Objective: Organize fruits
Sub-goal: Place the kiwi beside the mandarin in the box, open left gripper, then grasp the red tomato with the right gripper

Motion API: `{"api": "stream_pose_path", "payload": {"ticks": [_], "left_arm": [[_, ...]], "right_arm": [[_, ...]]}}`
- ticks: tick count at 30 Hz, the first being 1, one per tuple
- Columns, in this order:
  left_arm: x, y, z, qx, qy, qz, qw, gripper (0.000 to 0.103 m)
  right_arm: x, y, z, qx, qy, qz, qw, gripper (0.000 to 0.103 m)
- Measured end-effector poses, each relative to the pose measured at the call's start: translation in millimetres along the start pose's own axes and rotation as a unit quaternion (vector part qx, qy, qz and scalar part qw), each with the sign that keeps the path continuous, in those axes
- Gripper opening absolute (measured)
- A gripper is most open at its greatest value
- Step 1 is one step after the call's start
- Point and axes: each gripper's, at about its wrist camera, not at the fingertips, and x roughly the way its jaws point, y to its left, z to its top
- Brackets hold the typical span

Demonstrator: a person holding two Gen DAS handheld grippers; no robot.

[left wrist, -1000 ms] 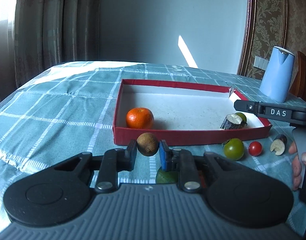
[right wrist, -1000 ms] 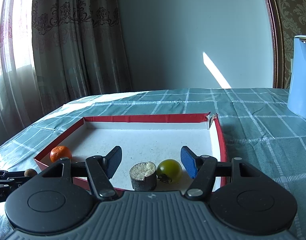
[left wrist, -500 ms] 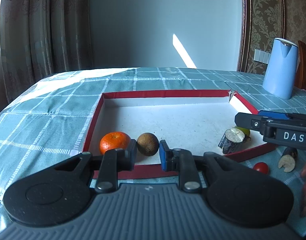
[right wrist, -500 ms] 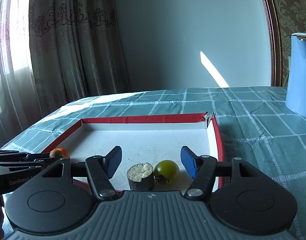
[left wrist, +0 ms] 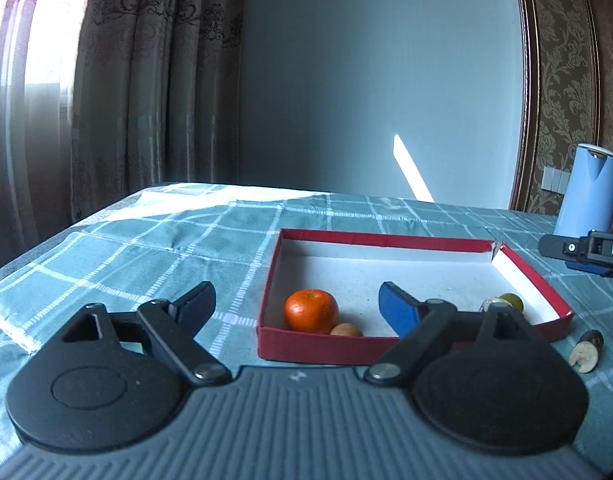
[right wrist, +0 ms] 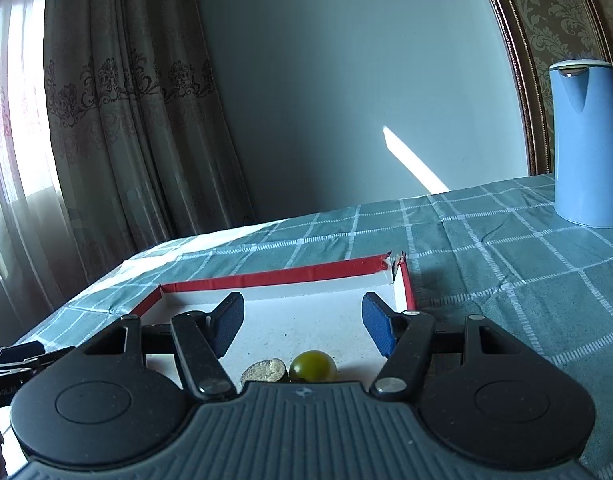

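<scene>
In the red tray's (left wrist: 318, 346) near-left corner: brown fruit (left wrist: 345, 329), touching the orange (left wrist: 311, 310), released since half a second ago. Left gripper (left wrist: 296, 306): jaws just sprung wide, empty, pulled back, tilted slightly down. Right gripper (right wrist: 302, 322): jaws widening, empty, above green fruit (right wrist: 312, 366) and cut piece (right wrist: 264, 371) at the tray's near-right corner.

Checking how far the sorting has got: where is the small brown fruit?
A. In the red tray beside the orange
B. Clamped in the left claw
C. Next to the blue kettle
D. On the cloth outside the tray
A: the brown fruit lies inside the tray, right beside the orange.
</scene>
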Motion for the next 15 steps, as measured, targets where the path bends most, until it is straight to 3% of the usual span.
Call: {"api": "stream_pose_path", "payload": {"ticks": [3,10,15], "left_arm": [[-3.4,11.9,-6.6,-0.004,0.006,0.005,1.0000,0.103],[11.5,28.0,-9.1,-0.051,0.057,0.004,0.9971,0.103],[7.6,35.9,-11.9,-0.076,0.045,-0.007,0.9960,0.103]], "right_arm": [[-14.7,-21.6,-4.9,0.032,0.004,-0.009,0.999,0.076],[-48.0,-36.1,-27.7,-0.024,0.047,-0.032,0.998,0.075],[-61.5,-19.7,-34.9,-0.074,0.054,-0.020,0.996,0.075]]}}
